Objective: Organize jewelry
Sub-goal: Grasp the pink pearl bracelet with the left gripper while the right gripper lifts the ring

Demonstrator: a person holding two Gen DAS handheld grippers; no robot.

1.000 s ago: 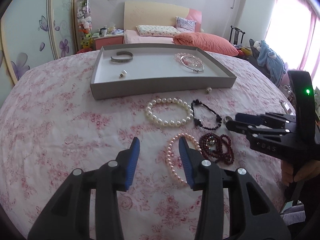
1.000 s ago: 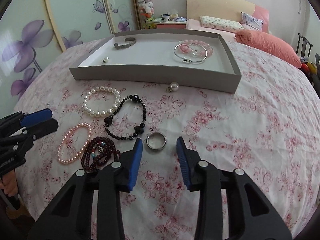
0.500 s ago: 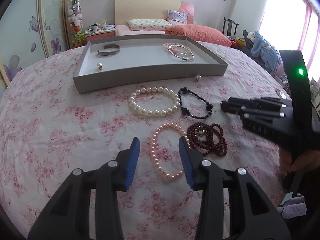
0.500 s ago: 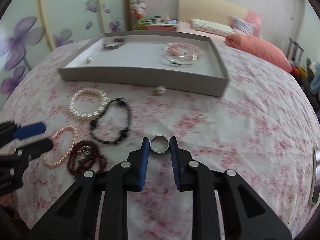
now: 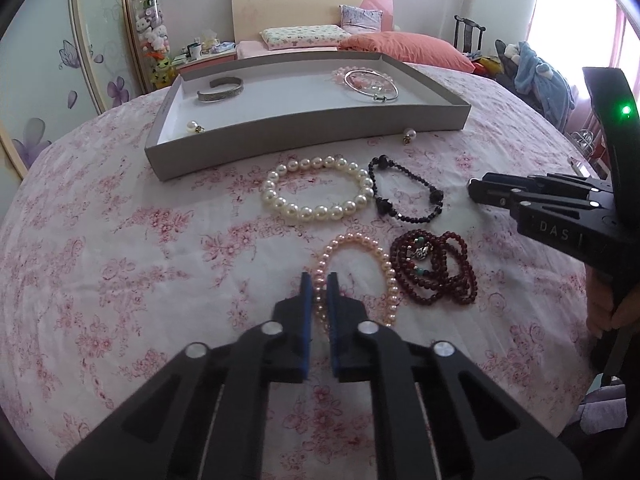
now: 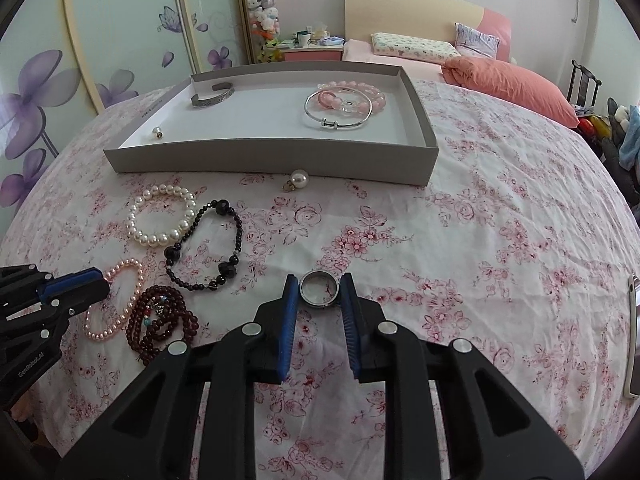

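On the flowered bedspread, my left gripper [image 5: 319, 283] is shut on the near side of a pink pearl bracelet [image 5: 384, 264], whose strand runs between the blue pads. My right gripper [image 6: 319, 278] is shut on a silver ring [image 6: 320, 275] that lies flat on the cloth, one pad against each side. A grey tray [image 5: 312, 128] sits further back and holds a silver cuff [image 5: 220, 90], a silver bangle [image 5: 372, 88] over pink beads, and a pearl earring [image 5: 194, 126]. In the right wrist view the left gripper [image 6: 96, 280] is at the left edge, by the pink bracelet [image 6: 120, 270].
A white pearl bracelet [image 5: 276, 200], a black bead bracelet [image 5: 400, 214] and a dark red bead string [image 5: 432, 276] lie between the tray and the grippers. A loose pearl earring [image 6: 298, 179] rests against the tray's front wall [image 6: 272, 156]. A phone [image 6: 634, 340] lies at the right edge.
The left jaws have closed from wide open onto the pink bracelet strand. The right jaws closed around the silver ring half a second earlier and have held there since.
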